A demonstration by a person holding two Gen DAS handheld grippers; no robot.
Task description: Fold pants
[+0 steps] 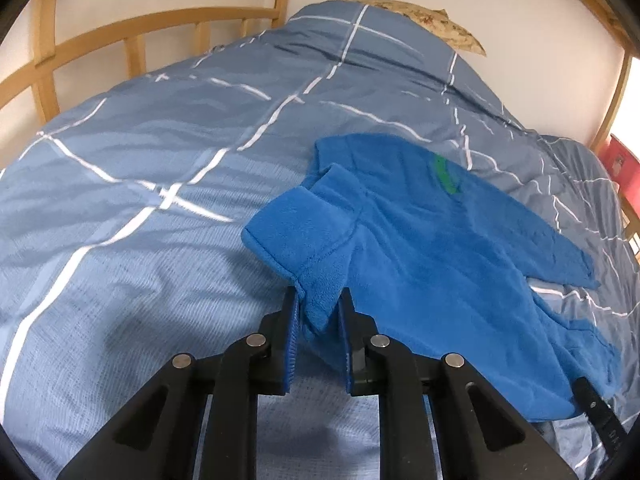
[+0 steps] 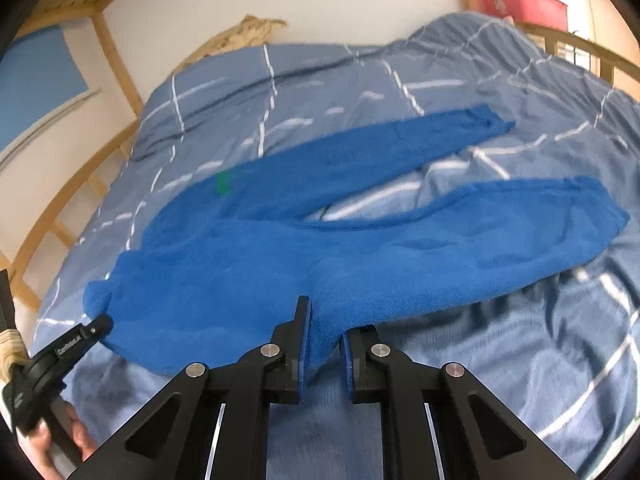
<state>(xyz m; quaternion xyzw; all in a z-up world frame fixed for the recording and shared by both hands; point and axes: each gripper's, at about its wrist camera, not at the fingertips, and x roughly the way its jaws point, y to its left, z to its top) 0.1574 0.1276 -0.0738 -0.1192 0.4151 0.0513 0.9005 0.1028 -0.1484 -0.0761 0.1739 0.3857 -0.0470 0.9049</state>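
The blue fleece pants (image 2: 304, 264) lie spread on the bed, on top of the blue duvet (image 1: 132, 184) with its white grid lines. Their two legs run apart towards the far right in my right wrist view, a strip of duvet showing between them, and a small green tag (image 1: 444, 174) sits near the waist.

My left gripper (image 1: 318, 312) has its jaws closed partway on the waistband corner: fleece fills the narrow gap between the blue pads, and the band is turned over into a cuff just beyond the fingertips, lifted a little off the duvet.

My right gripper (image 2: 326, 330) grasps the near edge of the pants lower down, at the hip side; a bunched fold of fleece sits pinched between its jaws, which stand only as wide as the cloth.

In the right view the left gripper's tip touches the waist end. A wooden bed frame (image 1: 132, 36) and a red box (image 2: 520, 2) stand beyond the bed.
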